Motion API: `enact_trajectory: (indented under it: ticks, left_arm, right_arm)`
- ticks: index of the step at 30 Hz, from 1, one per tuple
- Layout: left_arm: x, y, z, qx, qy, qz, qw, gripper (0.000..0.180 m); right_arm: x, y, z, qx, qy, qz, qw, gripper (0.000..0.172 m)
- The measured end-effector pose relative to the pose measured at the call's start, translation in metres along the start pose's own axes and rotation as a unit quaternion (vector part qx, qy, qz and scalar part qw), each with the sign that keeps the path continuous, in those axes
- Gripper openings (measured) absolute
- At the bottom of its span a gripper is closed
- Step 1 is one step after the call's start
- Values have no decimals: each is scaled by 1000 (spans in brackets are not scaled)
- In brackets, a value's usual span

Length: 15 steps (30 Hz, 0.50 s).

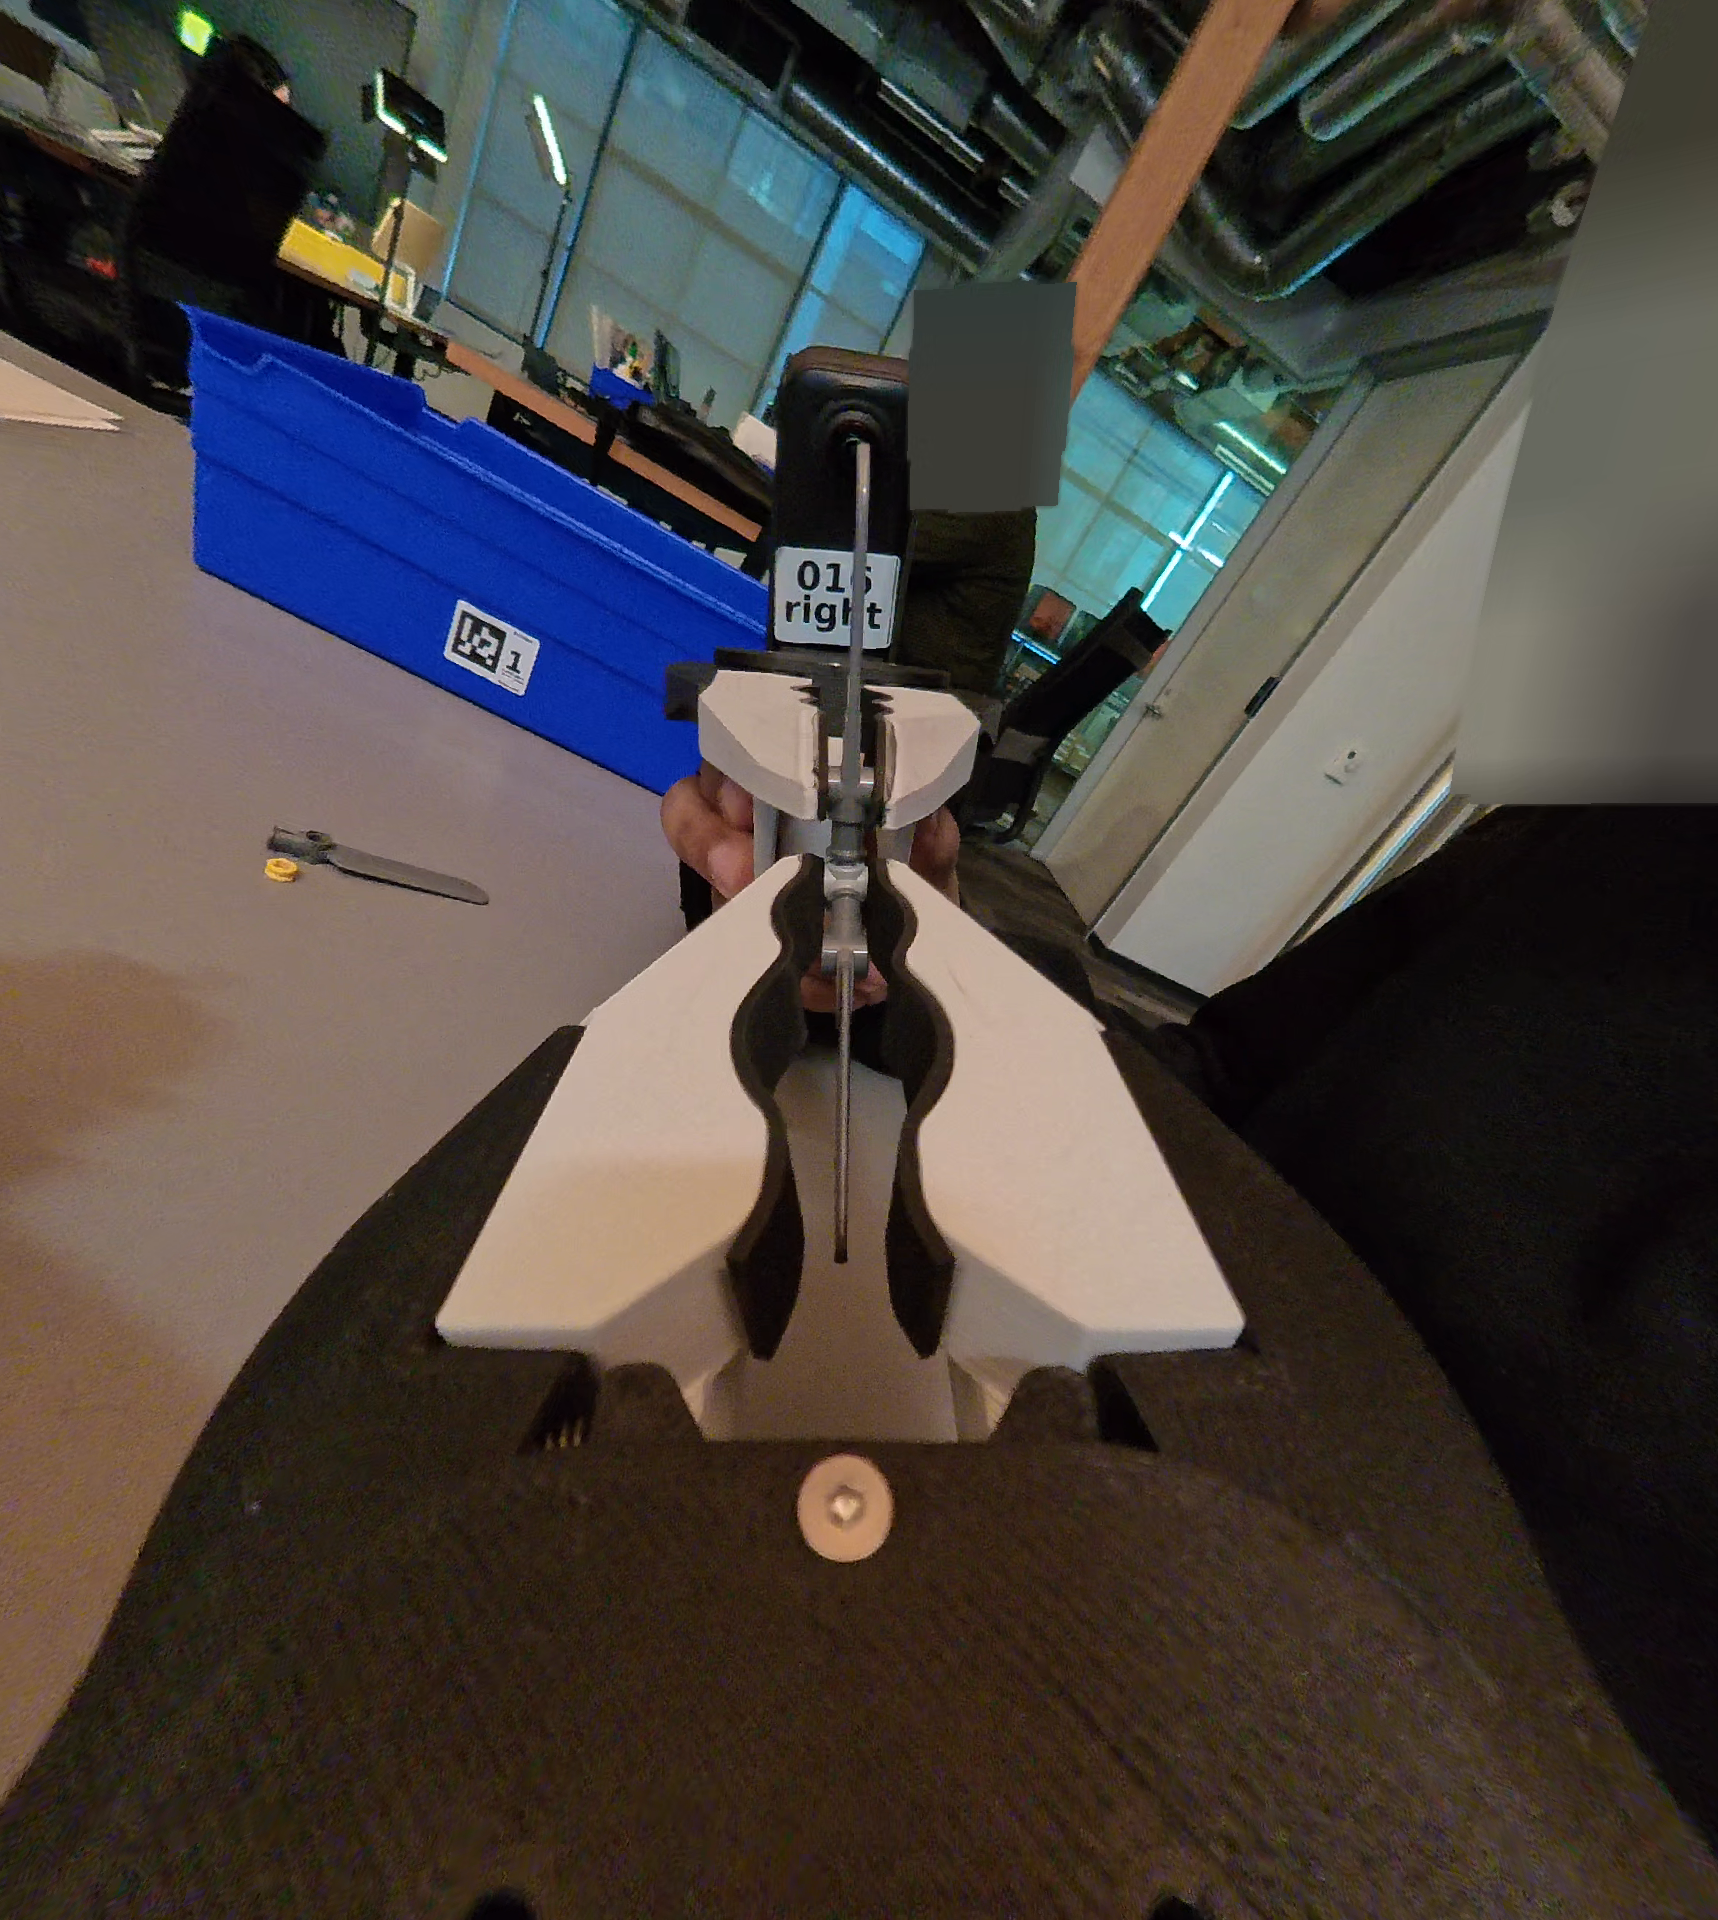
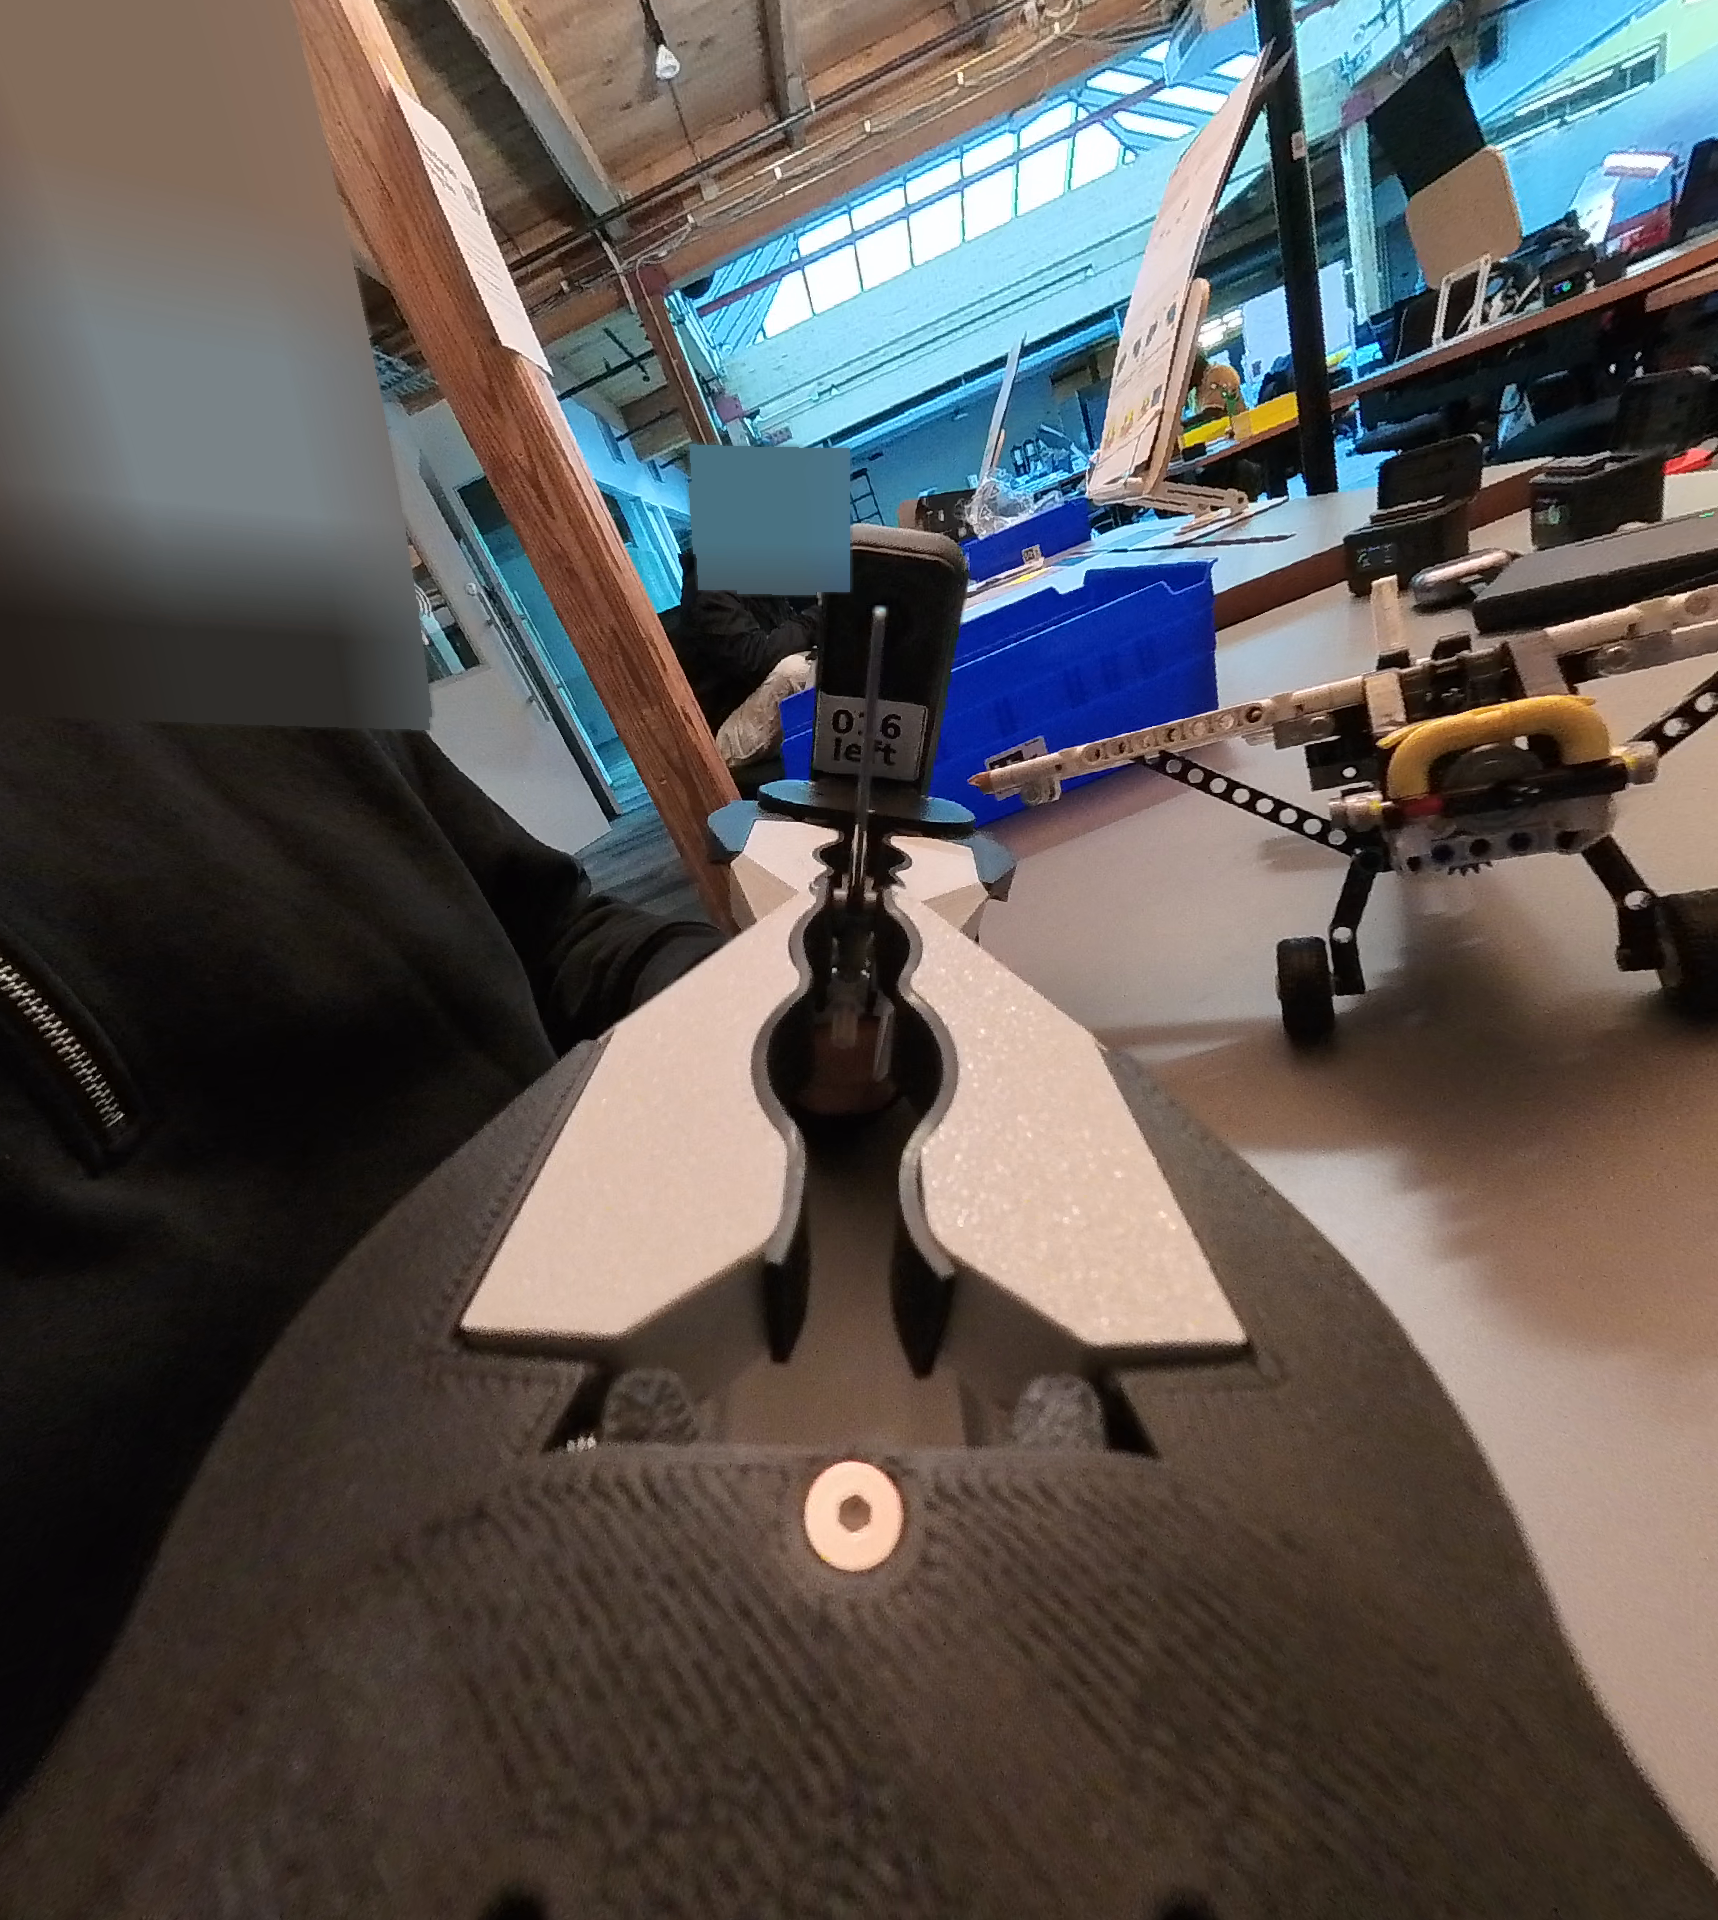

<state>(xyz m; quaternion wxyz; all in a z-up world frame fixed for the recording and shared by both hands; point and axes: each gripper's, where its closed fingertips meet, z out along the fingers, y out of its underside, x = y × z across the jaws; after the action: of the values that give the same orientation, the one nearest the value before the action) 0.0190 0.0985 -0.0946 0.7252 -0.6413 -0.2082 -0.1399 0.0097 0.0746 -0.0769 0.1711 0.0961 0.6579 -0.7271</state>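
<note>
The left gripper (image 1: pixel 844 883) is nearly closed, its dark pads pinching a small grey connector at one end of a grey blade assembly (image 1: pixel 842 914). The right gripper (image 1: pixel 847 774) faces it head-on, tip almost to tip, and is likewise nearly closed on the connector at the other end. A hand (image 1: pixel 709 831) shows behind the right gripper.

The assembly hangs in the air between the two grippers, clear of the desk (image 1: pixel 211 1039). Its long axis runs straight along the line from one gripper to the other. A short jointed middle section bridges the gap between the fingertips. One thin blade (image 1: pixel 842 1143) points back between the left gripper's fingers toward its camera. The other blade (image 1: pixel 860 540) points the opposite way, back over the right gripper toward its camera. Both blades are seen edge-on, so they show only as narrow lines. As it stands, the two blades look already joined into one straight piece.

On the desk, a blue bin (image 1: pixel 367 520) stands well behind. A brick-built wheeled model (image 2: pixel 1457 748) with long beams stands to one side of the grippers. A loose grey blade (image 1: pixel 398 868) lies flat and untouched near the bin, pointing away from the connector at its end. A small yellow ring (image 1: pixel 281 869) lies just beside that connector.
</note>
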Motion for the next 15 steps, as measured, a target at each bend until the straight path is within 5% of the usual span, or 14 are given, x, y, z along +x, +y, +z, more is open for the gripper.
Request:
enact_trajectory:
  ticks: [8, 11, 15]
  left_arm:
    - [0, 0, 1, 0, 8, -10, 1000, 7]
    - [4, 17, 5, -51, 14, -1, 999, 6]
    - [2, 6, 0, -19, 6, 5, 1000, 6]
  right_arm:
    - [0, -2, -2, 7, 1, 7, 1000, 4]
    - [0, -55, -47, 187, -37, 54, 980, 4]
    - [22, -43, -67, 119, 85, 2, 989, 5]
